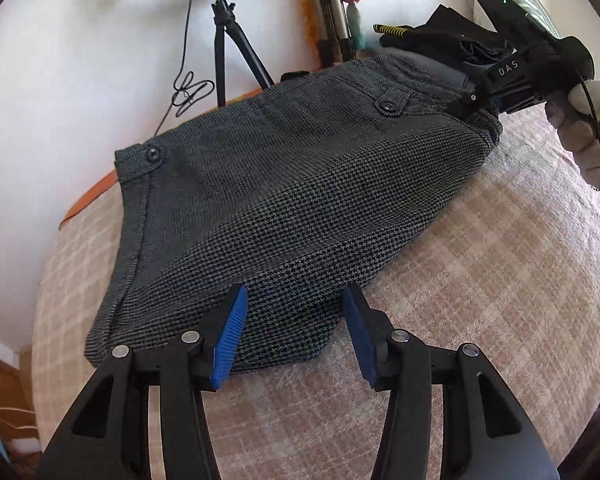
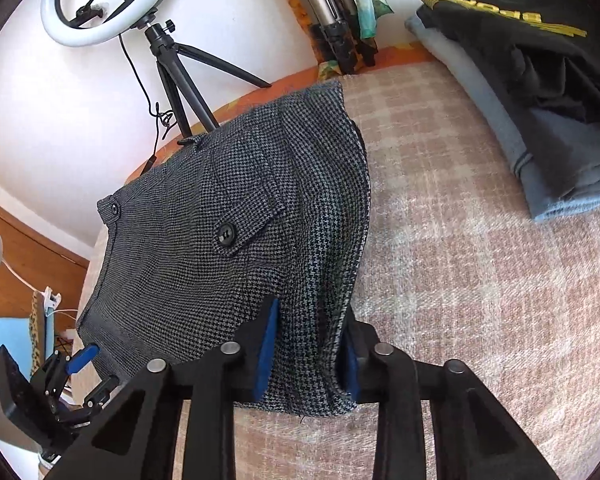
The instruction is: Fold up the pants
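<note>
A bed with a pink checked blanket fills most of both views, and a white wall stands behind it. The folded grey houndstooth pants lie on the blanket, near its far edge, with two black buttons and a pocket flap facing up. Behind the pants, at the wall, a ring light stands on a black tripod, and its cable hangs down beside the legs. More tripod legs and a colourful cloth lean in the corner. To the right on the blanket there is a pile of folded clothes: a grey-blue piece below and a black shirt with yellow print on top. The yellow letters are upside down and I cannot read them.

The left gripper is at the near corner of the pants. Its blue pads are wide apart, and the cloth lies between and just under them, not clamped.

The right gripper is at another corner of the pants. Its fingers stand apart with a thick fold of cloth between them, and the pads touch the fold on both sides; whether they press it firmly I cannot tell. In the left wrist view, the body of this gripper shows the white letters "DAS", and a hand in a white glove holds it.
</note>
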Demonstrator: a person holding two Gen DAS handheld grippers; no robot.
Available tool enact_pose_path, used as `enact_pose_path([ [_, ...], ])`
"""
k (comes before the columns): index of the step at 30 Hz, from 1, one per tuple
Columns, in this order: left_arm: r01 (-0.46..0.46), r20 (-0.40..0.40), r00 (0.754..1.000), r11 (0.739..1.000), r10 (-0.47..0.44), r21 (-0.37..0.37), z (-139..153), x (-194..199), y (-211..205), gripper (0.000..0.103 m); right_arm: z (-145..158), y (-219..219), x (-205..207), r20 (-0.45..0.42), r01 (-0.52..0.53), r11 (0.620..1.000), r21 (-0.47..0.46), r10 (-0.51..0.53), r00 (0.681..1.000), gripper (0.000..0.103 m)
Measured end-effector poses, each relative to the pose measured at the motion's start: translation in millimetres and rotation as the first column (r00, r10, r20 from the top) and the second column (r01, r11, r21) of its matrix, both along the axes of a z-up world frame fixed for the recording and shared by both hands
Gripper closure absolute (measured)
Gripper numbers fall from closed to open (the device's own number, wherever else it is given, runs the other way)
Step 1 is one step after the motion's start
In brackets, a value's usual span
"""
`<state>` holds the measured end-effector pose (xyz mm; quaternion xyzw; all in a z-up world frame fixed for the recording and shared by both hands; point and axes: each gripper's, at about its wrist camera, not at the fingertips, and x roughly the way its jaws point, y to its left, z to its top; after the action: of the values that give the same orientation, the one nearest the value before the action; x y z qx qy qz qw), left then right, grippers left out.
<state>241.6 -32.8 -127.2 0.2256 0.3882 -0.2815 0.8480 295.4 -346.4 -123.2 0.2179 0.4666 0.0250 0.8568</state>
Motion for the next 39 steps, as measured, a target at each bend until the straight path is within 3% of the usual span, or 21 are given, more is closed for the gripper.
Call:
enact_pose_path([
  [2, 0.0, -0.072, 0.997, 1.0, 0.0, -0.002, -13.3, 2.5, 0.2, 0.054, 7.2, -6.4, 0.2, 0.012, 0.039, 0.999, -0.014, -0.039, 0.999, 0.087],
  [3, -0.006, -0.068, 0.998, 1.0, 0.004, -0.023, -12.5, 1.5, 2.5, 0.055, 7.2, -8.8, 1.6, 0.004, 0.038, 0.999, -0.023, -0.038, 0.999, 0.084],
  [4, -0.007, -0.083, 0.997, 1.0, 0.005, -0.026, -10.8, 0.6, 3.7, 0.055, 7.2, -9.8, 3.1, -0.01, 0.035, 0.998, -0.051, -0.035, 0.999, 0.074],
  [5, -0.005, -0.085, 0.996, 0.999, 0.002, -0.035, -6.1, -0.8, 5.0, 0.055, 8.2, -10.6, 3.1, -0.016, 0.032, 0.996, -0.086, -0.033, 0.999, 0.071],
  [7, -0.005, -0.064, 0.998, 0.998, 0.001, -0.065, 8.5, -3.2, 5.8, 0.055, 15.5, -14.7, -1.4, 0.019, 0.024, 0.991, -0.135, -0.021, 1.0, 0.069],
  [10, -0.01, -0.025, 1.0, 0.993, 0.007, -0.114, 33.0, 3.0, -0.2, 0.055, 30.1, -24.6, -8.0, 0.111, 0.032, 0.992, -0.12, -0.019, 0.994, 0.063],
  [13, 0.003, -0.011, 1.0, 0.989, -0.005, -0.145, 45.1, 19.2, -16.5, 0.055, 36.3, -20.5, 6.0, 0.144, -0.03, 0.996, -0.082, 0.042, 0.989, 0.063],
  [16, -0.035, -0.005, 0.999, 0.991, 0.035, -0.131, 43.6, 42.0, -36.5, 0.055, 42.8, 3.1, 26.6, 0.174, -0.119, 0.983, -0.138, 0.143, 0.974, 0.063],
  [22, -0.047, 0.017, 0.999, 0.998, 0.048, -0.048, 22.9, 61.3, -57.3, 0.055, 30.6, 54.0, 86.1, 0.116, -0.301, 0.928, -0.22, 0.331, 0.936, 0.064],
  [25, -0.062, 0.03, 0.998, 0.998, 0.061, 0.002, 8.7, 68.2, -60.0, 0.055, 9.7, 55.5, 118.5, 0.045, -0.26, 0.923, -0.284, 0.284, 0.958, 0.069],
  [28, -0.091, 0.026, 0.996, 0.996, 0.09, 0.021, -4.8, 75.4, -54.9, 0.054, -5.8, 42.0, 138.8, 0.017, -0.224, 0.946, -0.236, 0.234, 0.972, 0.074],
  [32, -0.101, 0.032, 0.994, 0.994, 0.103, -0.041, -7.3, 76.6, -44.0, 0.051, -3.5, 42.4, 139.5, 0.02, -0.233, 0.943, -0.237, 0.244, 0.97, 0.073],
  [35, -0.124, 0.043, 0.991, 0.992, 0.125, -0.028, 4.1, 75.3, -42.5, 0.052, 13.1, 35.5, 116.8, 0.052, -0.212, 0.948, -0.236, 0.231, 0.972, 0.068],
  [37, -0.14, 0.083, 0.986, 0.99, 0.142, -0.027, 14.4, 71.4, -40.6, 0.052, 23.1, 24.2, 90.6, 0.073, -0.164, 0.954, -0.251, 0.188, 0.98, 0.045],
  [39, -0.154, 0.115, 0.981, 0.987, 0.157, -0.038, 25.4, 66.8, -36.9, 0.052, 28.4, 9.7, 59.6, 0.075, -0.111, 0.96, -0.256, 0.135, 0.988, 0.036],
])
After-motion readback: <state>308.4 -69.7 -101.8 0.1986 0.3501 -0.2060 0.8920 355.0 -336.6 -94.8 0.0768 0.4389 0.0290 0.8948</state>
